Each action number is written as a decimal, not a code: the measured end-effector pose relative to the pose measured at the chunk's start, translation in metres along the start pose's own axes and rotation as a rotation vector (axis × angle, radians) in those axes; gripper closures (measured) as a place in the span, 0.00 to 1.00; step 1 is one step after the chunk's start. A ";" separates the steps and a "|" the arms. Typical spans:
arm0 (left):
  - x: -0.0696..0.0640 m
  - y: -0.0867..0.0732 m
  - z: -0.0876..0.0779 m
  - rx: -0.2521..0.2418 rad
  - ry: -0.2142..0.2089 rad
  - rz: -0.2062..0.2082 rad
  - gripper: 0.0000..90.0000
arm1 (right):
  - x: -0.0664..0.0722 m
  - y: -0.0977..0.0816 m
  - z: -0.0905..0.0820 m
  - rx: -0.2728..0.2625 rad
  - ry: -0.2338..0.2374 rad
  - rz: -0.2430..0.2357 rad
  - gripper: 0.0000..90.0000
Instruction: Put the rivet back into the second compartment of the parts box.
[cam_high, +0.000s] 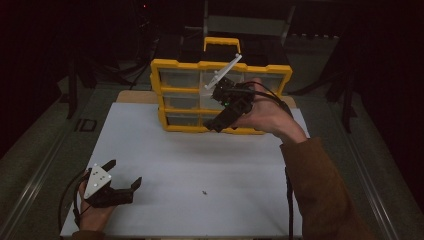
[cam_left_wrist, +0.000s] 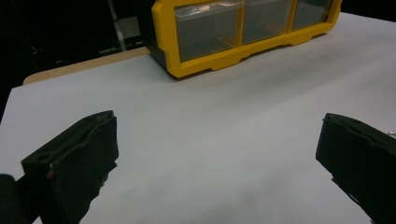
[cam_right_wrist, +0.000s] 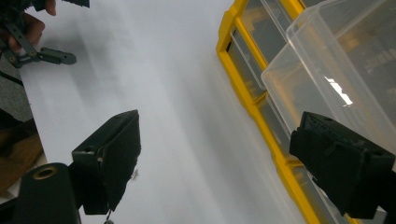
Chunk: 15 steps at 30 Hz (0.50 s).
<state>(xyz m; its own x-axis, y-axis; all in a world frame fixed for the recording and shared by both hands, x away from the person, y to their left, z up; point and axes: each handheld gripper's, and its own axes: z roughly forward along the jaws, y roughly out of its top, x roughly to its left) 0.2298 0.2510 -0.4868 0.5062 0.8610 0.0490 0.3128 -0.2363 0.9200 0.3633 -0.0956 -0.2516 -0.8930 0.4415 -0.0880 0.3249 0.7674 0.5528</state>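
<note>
Jaws of the right gripper (cam_high: 226, 107) are standing wide apart, gripping nothing; the gripper is hovering tilted in front of the organizer (cam_high: 220, 95), right of its middle. In the right gripper view (cam_right_wrist: 219, 163) one jaw is sitting just under a clear drawer (cam_right_wrist: 336, 70) that is sticking out of the yellow frame; whether jaw and drawer are touching, cannot tell. In the high view a pale tilted piece, probably that drawer's edge (cam_high: 223, 72), is poking up past the gripper at the top row. The right hand (cam_high: 267, 115) is wrapping the gripper from the right, brown sleeve (cam_high: 320, 190) running to the near right edge.

Left gripper (cam_high: 125, 177) is resting low at the near left of the white sheet (cam_high: 200, 160), jaws also spread wide with nothing between them; the left gripper view (cam_left_wrist: 217, 154) is showing bare sheet between the two black jaws. Left hand (cam_high: 92, 212) is holding it from the near side, grey plate (cam_high: 97, 180) on top.

Organizer is standing upright at the far middle of the sheet, yellow handle (cam_high: 221, 44) on top, clear drawers facing near. A small dark speck (cam_high: 205, 191) is lying on the sheet near the middle, well apart from both grippers.
</note>
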 end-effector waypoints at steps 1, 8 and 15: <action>0.000 0.000 0.000 0.000 0.000 -0.001 0.00 | 0.001 -0.001 0.001 0.002 0.004 0.002 0.16; 0.000 0.000 0.000 -0.002 -0.001 -0.003 0.00 | 0.007 -0.008 0.018 0.020 0.015 -0.011 0.16; 0.000 0.000 0.000 -0.004 0.000 0.000 0.00 | 0.012 -0.020 0.035 0.035 0.016 -0.007 0.16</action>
<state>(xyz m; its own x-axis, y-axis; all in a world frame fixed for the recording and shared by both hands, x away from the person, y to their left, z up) 0.2294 0.2512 -0.4867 0.5066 0.8608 0.0493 0.3097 -0.2351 0.9213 0.3571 -0.0890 -0.2925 -0.8999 0.4291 -0.0785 0.3294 0.7865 0.5224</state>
